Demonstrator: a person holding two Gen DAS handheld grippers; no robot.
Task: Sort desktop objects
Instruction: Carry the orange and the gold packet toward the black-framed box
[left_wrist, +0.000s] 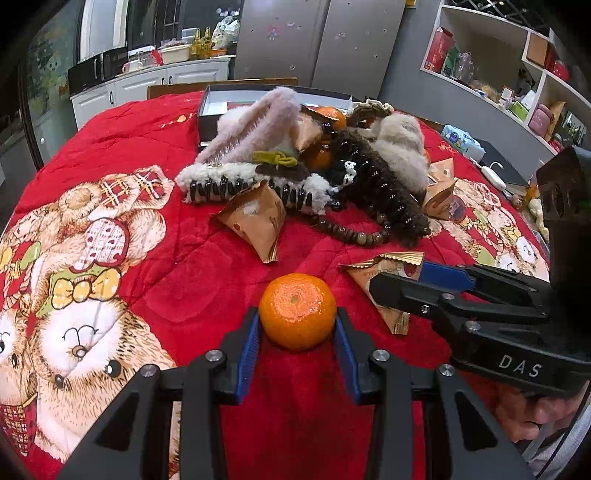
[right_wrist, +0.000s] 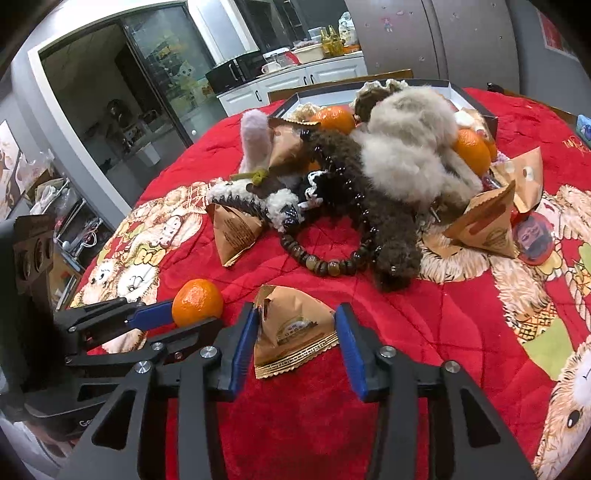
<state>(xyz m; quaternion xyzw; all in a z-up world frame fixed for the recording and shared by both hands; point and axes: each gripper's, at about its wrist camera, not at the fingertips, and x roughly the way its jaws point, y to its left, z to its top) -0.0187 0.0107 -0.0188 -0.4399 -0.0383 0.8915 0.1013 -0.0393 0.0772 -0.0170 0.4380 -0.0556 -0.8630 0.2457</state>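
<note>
**A:** What is nearest, and what are the hands doing?

**B:** Two black grippers with blue pads sit low over a desk covered by a red quilt (left_wrist: 155, 155) printed with cartoon hedgehogs. The left gripper (left_wrist: 297, 325) brackets a tangerine (left_wrist: 297, 315) resting on the quilt. Its jaws sit right at the fruit's sides; it looks like a pinch, with the fruit not yet lifted. Just beside it, the right gripper (right_wrist: 295, 332) straddles a brown triangular snack packet (right_wrist: 291, 330). Its jaws stand spread, with a sliver of red showing between each pad and the packet, so nothing is held there.

**A:** And further back?

**B:** A tangled heap fills the middle of the desk: fuzzy hair claws in white, pink, grey and dark brown (left_wrist: 384, 184), a string of wooden beads (right_wrist: 325, 264), more brown packets (left_wrist: 255, 221), and at least three more tangerines (right_wrist: 471, 149) half buried. Behind the heap lies a shallow open box (left_wrist: 214, 107) with a dark rim. Its visible part looks mostly bare, though the heap hides much of it. Beyond that are kitchen cabinets and shelves.

**A:** So how far along is the sorting?

**B:** Early, I judge. I see no separate sorted groups anywhere. The tangerine and packet stand apart from the heap, near the grippers. Nearly everything else remains mixed together, waiting to be separated.
</note>
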